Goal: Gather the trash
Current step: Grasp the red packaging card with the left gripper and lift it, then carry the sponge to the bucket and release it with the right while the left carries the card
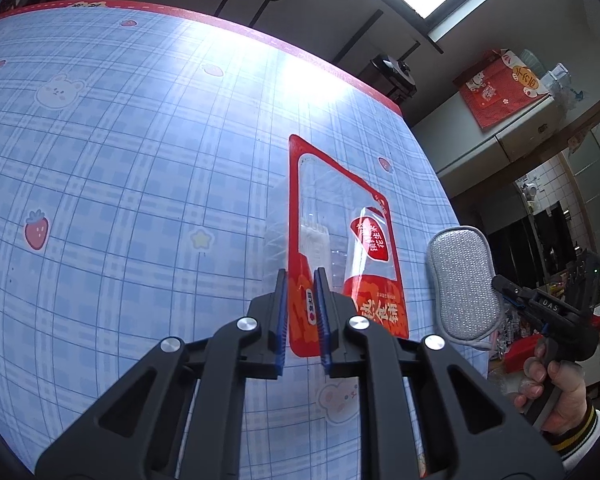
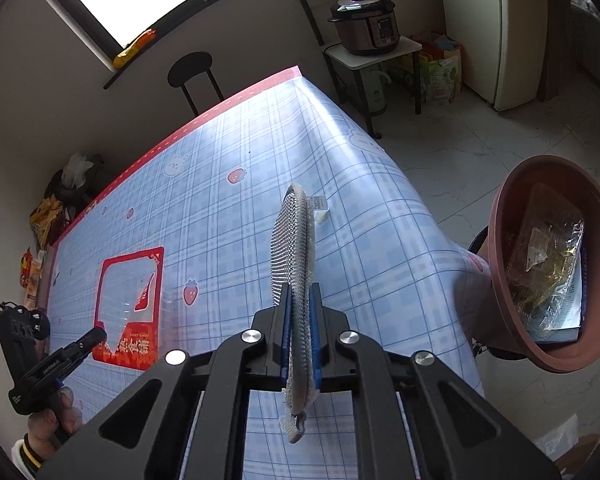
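My left gripper (image 1: 301, 280) is clamped on the red-bordered clear plastic food packet (image 1: 340, 240) at the desk (image 1: 120, 160) edge, my right gripper (image 2: 301, 300) on the silver mesh scouring pad (image 2: 294, 240); I should lift the packet clear, then carry it past the pad into the brown round plastic bin (image 2: 500, 240).

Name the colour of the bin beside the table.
Reddish-brown bin, clearest in the right wrist view.

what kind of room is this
Most likely a home kitchen or dining area: a pressure cooker on a side stand, a fridge, and a table under a plaid strawberry tablecloth.
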Available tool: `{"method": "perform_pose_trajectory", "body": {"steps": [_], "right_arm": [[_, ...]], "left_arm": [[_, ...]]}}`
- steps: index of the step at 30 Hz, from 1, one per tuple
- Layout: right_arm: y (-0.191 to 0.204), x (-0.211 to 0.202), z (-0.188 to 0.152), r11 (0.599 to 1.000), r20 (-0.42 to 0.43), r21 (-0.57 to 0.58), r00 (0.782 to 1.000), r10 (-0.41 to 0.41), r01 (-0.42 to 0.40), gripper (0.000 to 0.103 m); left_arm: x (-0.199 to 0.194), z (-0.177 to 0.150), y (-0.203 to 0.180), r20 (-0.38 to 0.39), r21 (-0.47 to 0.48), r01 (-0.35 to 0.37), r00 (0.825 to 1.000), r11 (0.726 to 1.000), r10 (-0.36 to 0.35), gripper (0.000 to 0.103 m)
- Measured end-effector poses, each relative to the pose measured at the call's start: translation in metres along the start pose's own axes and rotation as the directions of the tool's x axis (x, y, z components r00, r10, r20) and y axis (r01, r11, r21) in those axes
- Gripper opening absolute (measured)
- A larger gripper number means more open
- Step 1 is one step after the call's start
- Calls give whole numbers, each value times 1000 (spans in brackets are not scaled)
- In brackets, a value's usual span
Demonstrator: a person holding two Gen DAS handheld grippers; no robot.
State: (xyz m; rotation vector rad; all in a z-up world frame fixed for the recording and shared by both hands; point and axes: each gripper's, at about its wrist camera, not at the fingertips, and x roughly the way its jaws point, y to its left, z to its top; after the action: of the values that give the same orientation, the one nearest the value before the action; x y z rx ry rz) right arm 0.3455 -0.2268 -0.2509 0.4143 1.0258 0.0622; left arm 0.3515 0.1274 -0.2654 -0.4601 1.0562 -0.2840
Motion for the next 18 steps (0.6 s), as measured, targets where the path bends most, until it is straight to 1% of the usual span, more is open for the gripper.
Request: {"method": "perform_pose_trajectory", "body": {"steps": [6, 12, 18], "right_arm": [[12, -19, 4, 998, 65, -61, 998, 13, -9, 8], [13, -41, 7, 997, 121, -70, 992, 35, -27, 8], [4, -66, 8, 997, 162, -62, 985, 57, -47, 8]], "left_arm": [[-22, -1, -4, 49, 22, -12, 999, 1000, 10, 10], [-42, -2, -12, 85, 53, -26, 996, 998, 21, 8], [-60, -1, -30, 122, 101, -41, 992, 994, 28, 6]]}}
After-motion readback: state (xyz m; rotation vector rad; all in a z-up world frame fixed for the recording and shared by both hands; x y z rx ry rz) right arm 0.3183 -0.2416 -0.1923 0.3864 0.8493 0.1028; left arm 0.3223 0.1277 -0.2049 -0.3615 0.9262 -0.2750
